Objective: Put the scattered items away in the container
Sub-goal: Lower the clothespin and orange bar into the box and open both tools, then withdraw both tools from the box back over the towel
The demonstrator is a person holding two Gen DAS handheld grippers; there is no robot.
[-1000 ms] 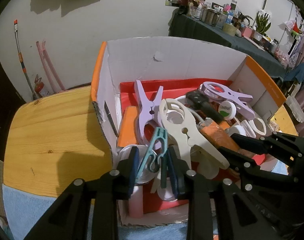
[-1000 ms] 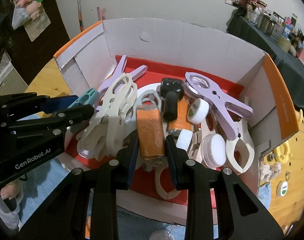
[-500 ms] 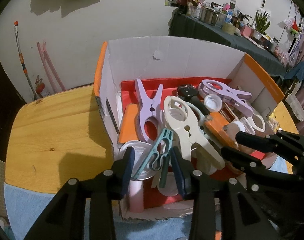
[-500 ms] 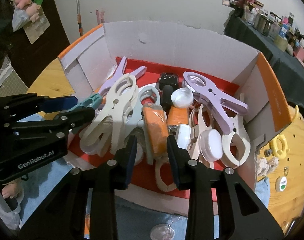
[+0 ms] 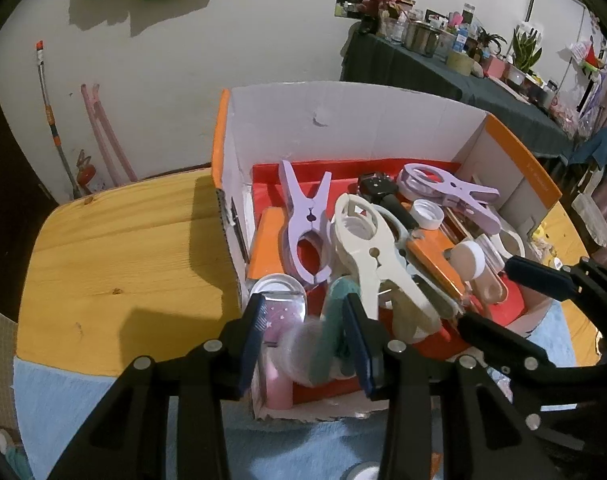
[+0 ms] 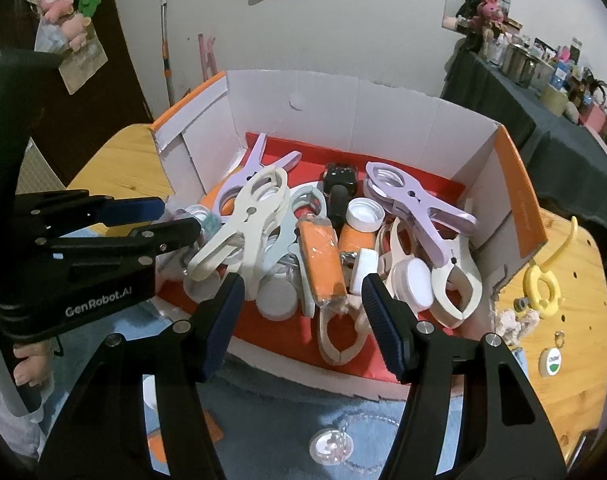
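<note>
On the wooden table (image 5: 115, 256), your left gripper (image 5: 303, 332) and right gripper (image 6: 301, 312), both spread empty, stand over the box (image 6: 343, 112); the yellow hook (image 6: 543, 284) lies right, nearer the right.

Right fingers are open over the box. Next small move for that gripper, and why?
Probably swing the right gripper rightward toward the yellow hook. Its fingers are spread with nothing between them, the orange packet lies inside the box, and the hook sits outside the box on the wooden table, so it looks like the nearest loose item.
</note>
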